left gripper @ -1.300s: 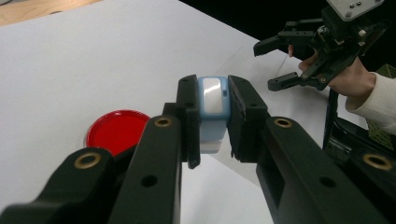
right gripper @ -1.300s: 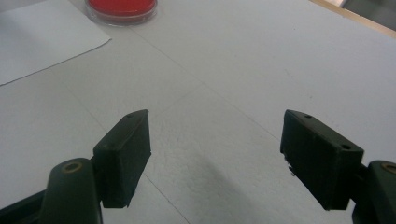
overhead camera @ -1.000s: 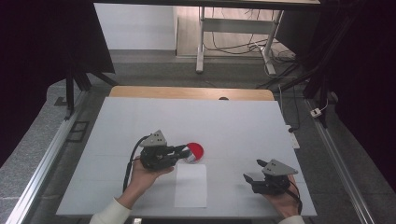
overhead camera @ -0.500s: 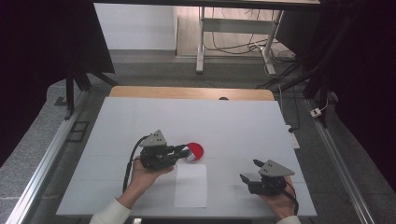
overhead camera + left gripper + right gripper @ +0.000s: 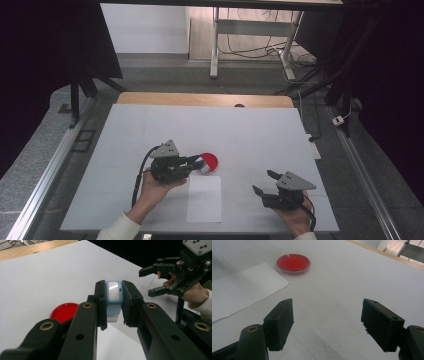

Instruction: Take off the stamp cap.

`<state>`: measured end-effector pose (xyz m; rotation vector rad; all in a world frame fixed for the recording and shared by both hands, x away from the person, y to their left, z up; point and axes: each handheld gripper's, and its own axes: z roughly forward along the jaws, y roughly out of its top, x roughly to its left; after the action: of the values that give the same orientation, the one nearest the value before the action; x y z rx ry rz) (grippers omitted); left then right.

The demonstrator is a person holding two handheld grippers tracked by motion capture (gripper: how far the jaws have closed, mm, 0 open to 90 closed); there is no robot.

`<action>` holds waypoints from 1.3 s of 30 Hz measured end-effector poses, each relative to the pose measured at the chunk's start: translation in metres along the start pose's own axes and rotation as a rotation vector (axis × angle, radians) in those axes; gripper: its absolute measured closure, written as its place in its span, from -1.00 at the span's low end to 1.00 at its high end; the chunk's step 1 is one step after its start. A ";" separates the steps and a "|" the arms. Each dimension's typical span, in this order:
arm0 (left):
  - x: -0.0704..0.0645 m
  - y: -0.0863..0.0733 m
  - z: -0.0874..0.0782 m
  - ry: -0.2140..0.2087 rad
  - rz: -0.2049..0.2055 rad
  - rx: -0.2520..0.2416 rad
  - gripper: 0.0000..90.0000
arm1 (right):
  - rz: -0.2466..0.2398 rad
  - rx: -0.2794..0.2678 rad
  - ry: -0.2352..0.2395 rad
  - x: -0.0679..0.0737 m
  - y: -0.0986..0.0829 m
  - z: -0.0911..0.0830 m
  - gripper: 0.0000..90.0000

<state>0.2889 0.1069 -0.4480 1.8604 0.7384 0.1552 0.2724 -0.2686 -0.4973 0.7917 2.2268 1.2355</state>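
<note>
A small light-blue and white block (image 5: 114, 293) is clamped between the jaws of my left gripper (image 5: 196, 163), just above the table. Right beside those jaws lies a round red dish (image 5: 209, 162), which also appears low at the left in the left gripper view (image 5: 64, 312). My right gripper (image 5: 264, 182) is held near the table's front right with its jaws wide apart and nothing between them. From the right gripper view (image 5: 327, 312), the red dish (image 5: 293, 263) lies farther off at the upper left.
A white sheet of paper (image 5: 205, 198) lies near the front edge, between the two hands and just below the dish. The white table (image 5: 250, 130) ends in a wooden strip (image 5: 200, 99) at the far side. Beyond it are a metal frame and cables on the floor.
My right gripper has drifted slightly left and toward the front edge, still open. The left gripper and its block have stayed in place.
</note>
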 end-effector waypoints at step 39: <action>0.001 -0.006 0.013 0.020 -0.015 0.024 0.67 | -0.061 0.004 0.033 0.031 0.011 0.022 -0.42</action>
<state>0.2929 0.0985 -0.4593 1.8784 0.7704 0.1561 0.2669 -0.2295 -0.5027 0.7043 2.2632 1.2232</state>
